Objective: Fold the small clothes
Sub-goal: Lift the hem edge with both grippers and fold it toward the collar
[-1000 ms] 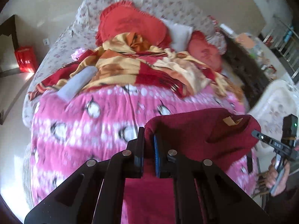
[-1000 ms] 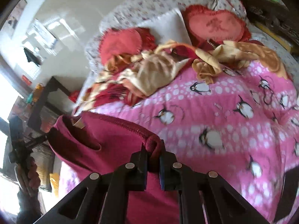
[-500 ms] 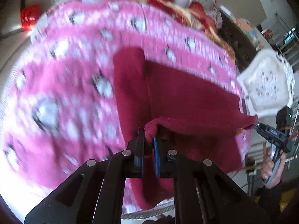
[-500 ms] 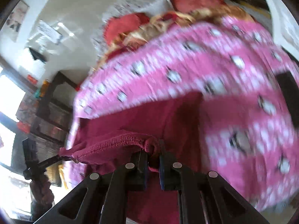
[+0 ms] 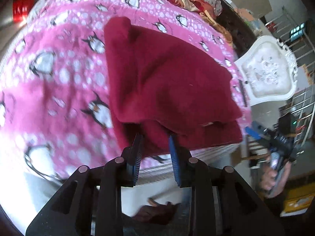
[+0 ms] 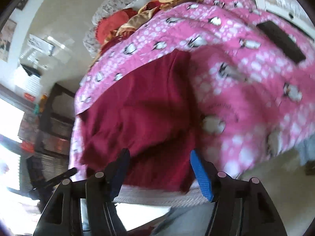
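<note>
A dark red garment (image 5: 167, 82) lies folded over on itself on the pink penguin blanket (image 5: 59, 82), near the bed's front edge. It also shows in the right wrist view (image 6: 141, 114). My left gripper (image 5: 155, 143) is open and empty, its blue-padded fingers just in front of the garment's near edge. My right gripper (image 6: 159, 157) is open and empty, wide apart at the garment's near edge. The right gripper also appears at the right of the left wrist view (image 5: 275, 141), held in a hand.
The blanket (image 6: 246, 78) covers a bed with red cushions (image 6: 112, 23) and a rumpled yellow-red cover (image 5: 196, 2) at its head. A dark flat object (image 6: 279, 39) lies on the blanket. A white ornate chair back (image 5: 269, 72) stands beside the bed.
Both grippers carried the garment's edge down towards the front of the bed, folding it over, then opened and let it go. The garment now lies flat on the blanket.
</note>
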Motion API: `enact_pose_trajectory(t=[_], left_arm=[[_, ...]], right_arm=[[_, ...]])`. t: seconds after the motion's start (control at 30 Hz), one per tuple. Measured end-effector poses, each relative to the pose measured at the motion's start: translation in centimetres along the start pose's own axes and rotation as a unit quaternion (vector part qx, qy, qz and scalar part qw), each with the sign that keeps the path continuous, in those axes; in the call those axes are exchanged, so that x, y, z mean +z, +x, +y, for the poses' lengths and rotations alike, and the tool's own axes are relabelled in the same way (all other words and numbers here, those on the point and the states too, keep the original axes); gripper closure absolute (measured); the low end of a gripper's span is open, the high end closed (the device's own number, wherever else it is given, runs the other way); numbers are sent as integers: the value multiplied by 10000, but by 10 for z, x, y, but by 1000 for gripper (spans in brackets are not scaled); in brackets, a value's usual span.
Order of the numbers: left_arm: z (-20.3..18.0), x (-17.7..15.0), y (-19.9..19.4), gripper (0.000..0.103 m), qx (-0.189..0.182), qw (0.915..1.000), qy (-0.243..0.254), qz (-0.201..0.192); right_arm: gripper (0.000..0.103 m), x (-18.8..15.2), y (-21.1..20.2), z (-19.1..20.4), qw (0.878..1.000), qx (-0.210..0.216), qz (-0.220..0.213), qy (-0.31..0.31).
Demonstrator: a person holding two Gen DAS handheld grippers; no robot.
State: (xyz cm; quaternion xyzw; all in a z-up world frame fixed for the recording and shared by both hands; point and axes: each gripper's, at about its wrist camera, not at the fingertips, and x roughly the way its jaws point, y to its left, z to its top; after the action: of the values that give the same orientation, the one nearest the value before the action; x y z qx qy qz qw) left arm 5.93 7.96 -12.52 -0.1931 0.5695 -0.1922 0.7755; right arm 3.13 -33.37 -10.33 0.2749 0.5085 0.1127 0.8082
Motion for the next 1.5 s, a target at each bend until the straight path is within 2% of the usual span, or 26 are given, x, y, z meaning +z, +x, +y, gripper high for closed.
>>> enact_pose_trajectory(t=[0.13, 0.2, 0.3, 0.37, 0.43, 0.5, 0.57, 0.63, 0.7, 0.77, 0.8, 0.87, 0.97, 1.0, 1.07, 1.13, 1.17, 1.2, 1.23, 1.3, 1.43, 1.47, 1.5], left_arm=[[-3, 7, 15, 78, -486, 9976, -456, 194], [1, 15, 23, 78, -720, 9937, -826, 238], [4, 26, 33, 78, -700, 9911, -1101, 273], [7, 30, 37, 78, -537, 9906, -1219, 319], [9, 34, 40, 78, -398, 9903, -1294, 312], [10, 35, 38, 94, -290, 9910, -1277, 270], [8, 37, 29, 94, -262, 9930, -1149, 118], [8, 39, 19, 100, -234, 9945, -1023, -54], [7, 40, 0, 102, -158, 9952, -912, -309], [7, 41, -16, 102, -205, 9949, -869, -465], [8, 39, -28, 102, -87, 9954, -790, -536], [13, 35, -36, 102, 40, 9959, -712, -558], [25, 20, -25, 101, -308, 9944, -956, -326], [29, 13, -15, 101, -488, 9923, -1128, -165], [23, 6, 2, 101, -511, 9913, -1208, 82], [13, 1, 11, 85, -447, 9925, -1120, 192], [10, 0, 15, 64, -394, 9929, -1104, 204], [7, -1, 19, 52, -310, 9927, -1154, 176], [6, 0, 22, 41, -256, 9926, -1175, 176], [3, 4, 30, 41, -269, 9929, -1140, 206], [5, 20, 42, 41, -249, 9914, -1266, 228], [6, 22, 43, 43, -216, 9914, -1274, 224], [6, 25, 46, 49, -174, 9917, -1250, 246]], right_arm=[[42, -3, 13, 3, 9985, 474, 178, 200], [42, 3, 24, 0, 9964, 665, 261, 453], [42, 10, 34, -10, 9925, 809, 259, 876], [43, 17, 43, -18, 9910, 670, 333, 1111], [60, 25, 50, -20, 9913, 505, 353, 1159], [68, 31, 53, -22, 9917, 308, 410, 1178], [74, 33, 48, -23, 9928, 111, 386, 1126], [86, 31, 38, -26, 9943, 28, 290, 1027], [93, 30, 31, -27, 9954, -34, 233, 929], [93, 32, 20, -20, 9972, -19, 78, 747], [94, 33, 12, -13, 9982, -70, -17, 601], [94, 34, -4, 1, 9994, -20, -167, 310], [94, 21, -2, 11, 10000, 38, 11, 58], [92, 17, 4, 10, 9999, -27, 99, 14], [92, 8, 26, 3, 9987, -398, 327, -17], [87, 4, 37, -5, 9972, -613, 418, 114], [87, 3, 38, -9, 9972, -585, 413, 211], [79, 3, 37, -11, 9976, -489, 398, 299], [59, 3, 35, -12, 9979, -394, 365, 357], [38, 6, 26, -12, 9986, -270, 173, 423], [38, 17, 18, -17, 9982, -116, 11, 585], [39, 19, 21, -18, 9979, -1, 52, 650], [46, 22, 26, -20, 9974, 28, 131, 712]])
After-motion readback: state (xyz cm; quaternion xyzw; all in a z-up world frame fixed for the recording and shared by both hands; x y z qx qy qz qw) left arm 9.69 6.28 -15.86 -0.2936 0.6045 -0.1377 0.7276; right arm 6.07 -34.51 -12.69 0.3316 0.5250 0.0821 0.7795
